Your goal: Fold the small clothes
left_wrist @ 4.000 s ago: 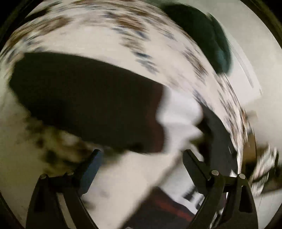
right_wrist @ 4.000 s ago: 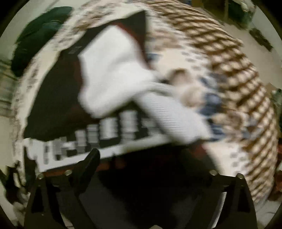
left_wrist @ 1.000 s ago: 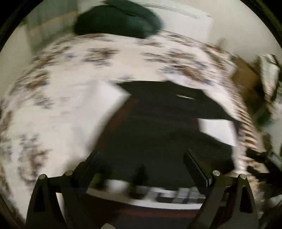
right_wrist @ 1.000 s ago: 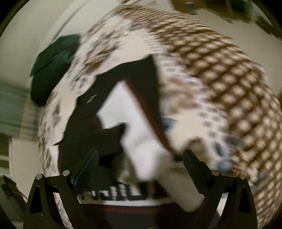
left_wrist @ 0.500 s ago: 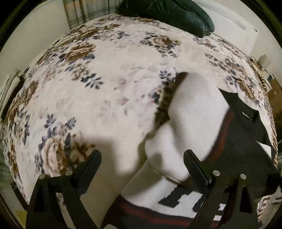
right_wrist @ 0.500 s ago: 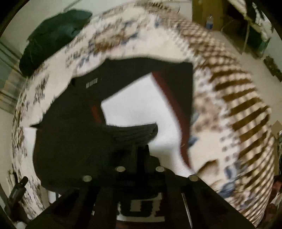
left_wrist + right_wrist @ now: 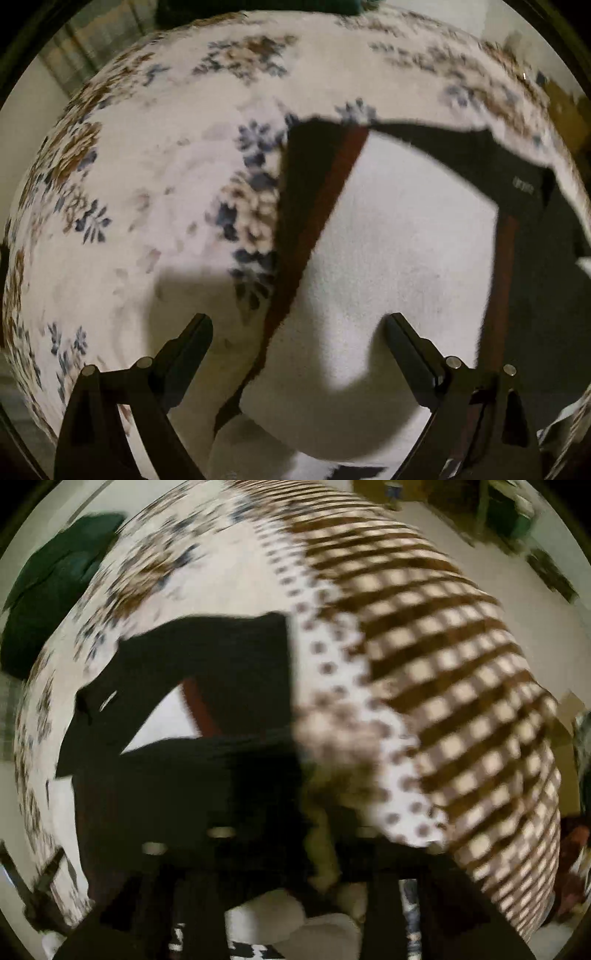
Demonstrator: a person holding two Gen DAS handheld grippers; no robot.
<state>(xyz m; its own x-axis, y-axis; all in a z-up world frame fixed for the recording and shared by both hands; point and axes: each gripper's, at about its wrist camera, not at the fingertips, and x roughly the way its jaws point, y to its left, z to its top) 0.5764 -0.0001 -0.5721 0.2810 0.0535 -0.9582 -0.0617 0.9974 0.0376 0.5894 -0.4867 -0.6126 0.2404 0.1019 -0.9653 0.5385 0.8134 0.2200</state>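
A small knit sweater (image 7: 399, 258), white with black and dark red bands, lies on a floral bedspread (image 7: 155, 192). My left gripper (image 7: 299, 336) is open just above the sweater's white part, holding nothing. In the right wrist view the sweater (image 7: 207, 686) shows mostly black with a white triangle and a red stripe. My right gripper (image 7: 280, 834) is blurred; its fingers sit close together on a black fold of the sweater that lies across the lower view.
A dark green cushion (image 7: 48, 602) lies at the far end of the bed. A brown checked blanket (image 7: 461, 686) covers the bed's right side. Floor and clutter (image 7: 517, 513) lie beyond it.
My left gripper has moved closer over the sweater's white part. My right gripper, shut on the black edge half a second ago, has carried the black fold across, covering most of the white.
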